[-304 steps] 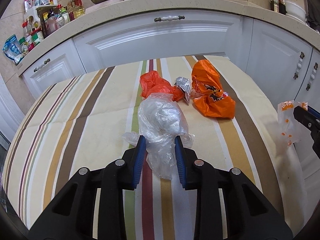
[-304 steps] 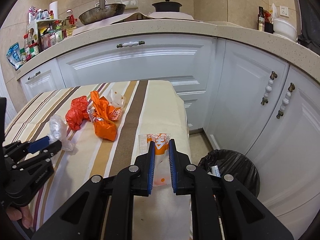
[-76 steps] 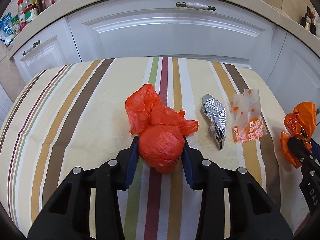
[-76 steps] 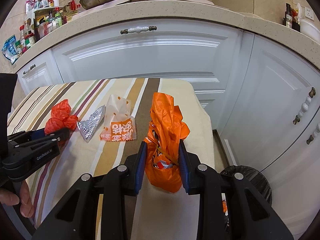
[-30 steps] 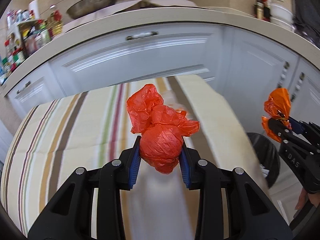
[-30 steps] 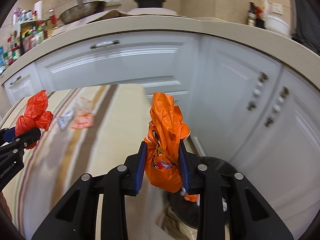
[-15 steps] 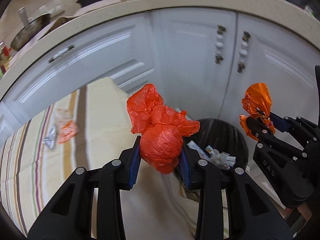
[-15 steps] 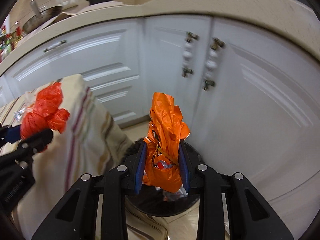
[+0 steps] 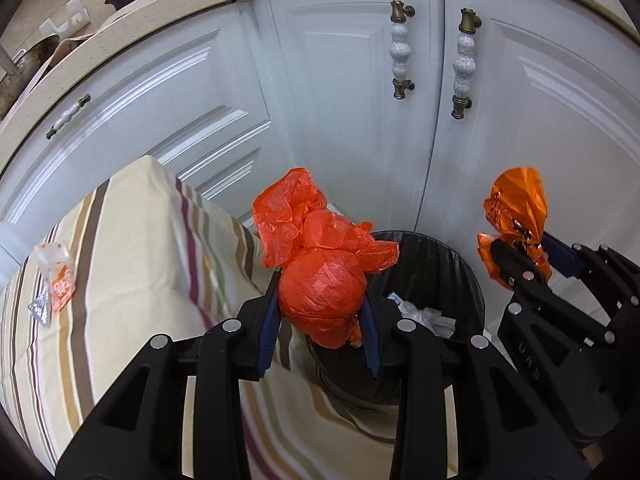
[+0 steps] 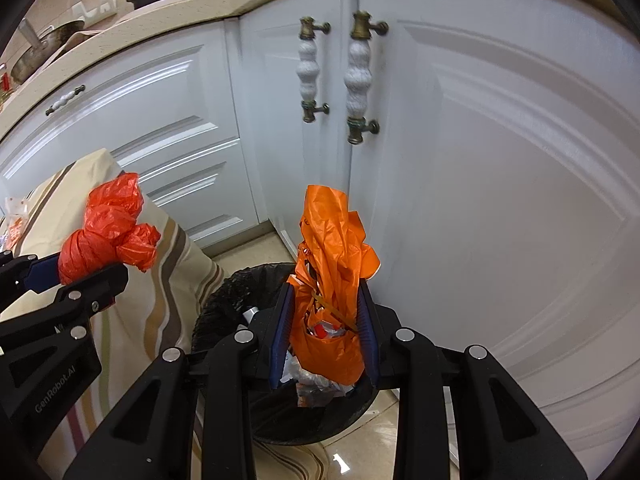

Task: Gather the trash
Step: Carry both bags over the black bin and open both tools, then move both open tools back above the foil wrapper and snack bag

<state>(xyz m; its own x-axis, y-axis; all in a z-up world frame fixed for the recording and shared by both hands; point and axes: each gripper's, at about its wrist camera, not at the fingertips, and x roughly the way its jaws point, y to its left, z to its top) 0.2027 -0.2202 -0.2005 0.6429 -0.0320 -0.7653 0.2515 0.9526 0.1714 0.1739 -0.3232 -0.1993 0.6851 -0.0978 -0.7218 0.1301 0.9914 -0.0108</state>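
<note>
My left gripper (image 9: 320, 316) is shut on a knotted red plastic bag (image 9: 316, 264) and holds it in the air at the near rim of a black-lined trash bin (image 9: 452, 264). My right gripper (image 10: 324, 320) is shut on an orange plastic bag (image 10: 332, 264) holding wrappers, right above the bin (image 10: 228, 292). The bin has crumpled wrappers (image 9: 424, 316) inside. The right gripper with the orange bag (image 9: 516, 216) also shows in the left wrist view, and the red bag (image 10: 104, 228) in the right wrist view.
A table with a striped cloth (image 9: 132, 248) stands left of the bin; an orange-and-clear wrapper (image 9: 56, 268) and a silver foil scrap (image 9: 40, 308) lie on it. White cabinet doors with knobbed handles (image 10: 312, 68) stand close behind the bin. The floor is beige tile (image 10: 360, 456).
Both grippers have swung right, off the table and down toward the bin, each still holding its bag. The bin is now closer and under the right gripper.
</note>
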